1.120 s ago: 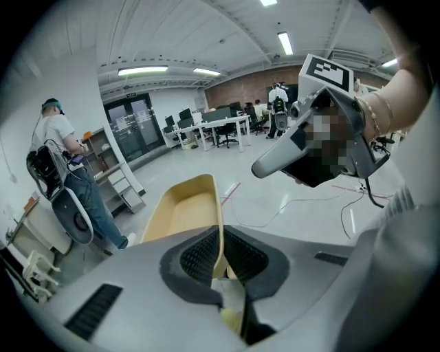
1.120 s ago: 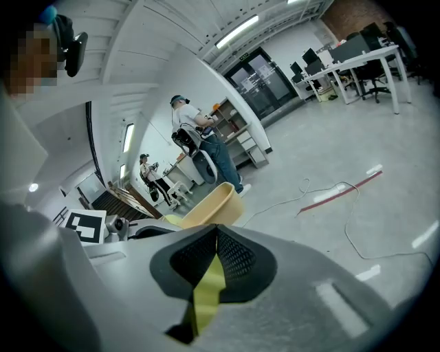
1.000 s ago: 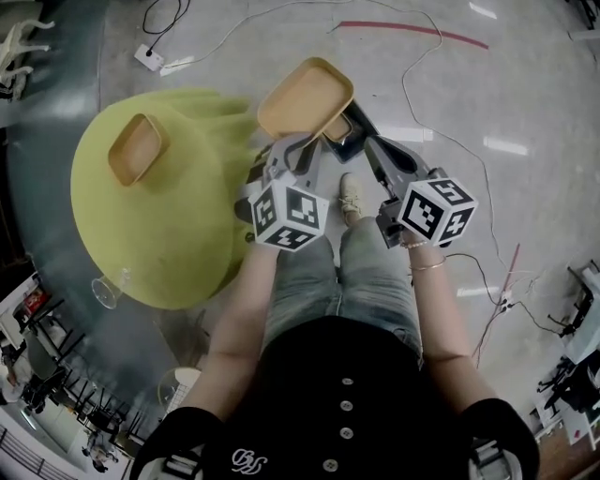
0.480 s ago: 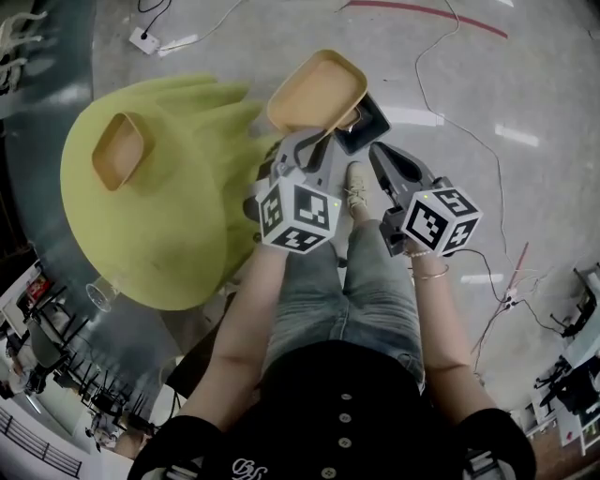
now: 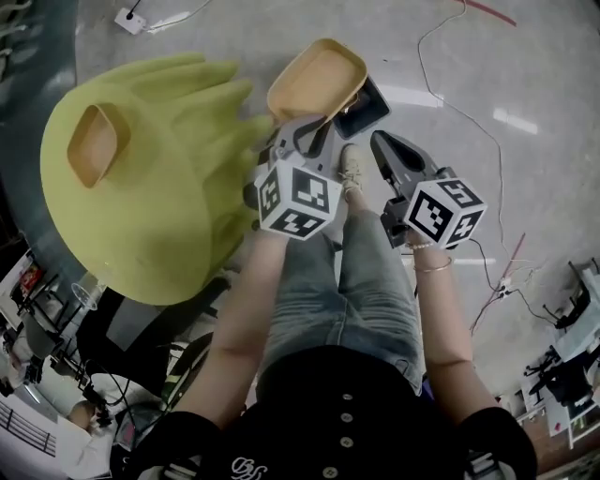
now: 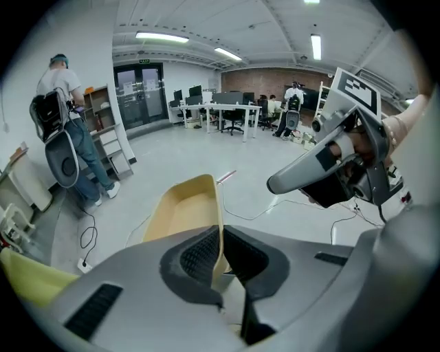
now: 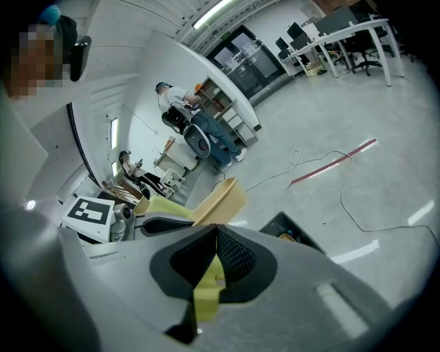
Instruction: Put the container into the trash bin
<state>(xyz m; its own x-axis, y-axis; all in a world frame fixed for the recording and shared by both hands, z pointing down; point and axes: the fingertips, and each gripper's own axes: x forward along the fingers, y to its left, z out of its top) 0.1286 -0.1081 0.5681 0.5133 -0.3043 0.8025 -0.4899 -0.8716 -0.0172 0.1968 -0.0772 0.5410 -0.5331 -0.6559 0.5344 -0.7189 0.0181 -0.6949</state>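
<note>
In the head view my left gripper [image 5: 312,128] is shut on the near rim of a tan, shallow container [image 5: 319,80], held out over the floor. A black trash bin [image 5: 367,107] sits on the floor, partly hidden under the container's right edge. In the left gripper view the container's wall [image 6: 182,210] is pinched between the ribbed pads. My right gripper [image 5: 386,150] hovers to the right of the bin, shut with nothing in it. From the right gripper view [image 7: 215,232] the container [image 7: 221,199] and the bin [image 7: 294,231] lie just ahead.
A round table under a yellow cloth [image 5: 141,197] stands at the left and carries a second tan container [image 5: 91,142]. Cables [image 5: 450,66] and a power strip [image 5: 128,18] lie on the grey floor. The person's shoe [image 5: 351,169] is near the bin. People stand at shelves in the distance [image 6: 65,130].
The container in my left gripper has moved forward and slightly right, nearer the bin, and more of the bin shows beside it. The table has slid left in the view.
</note>
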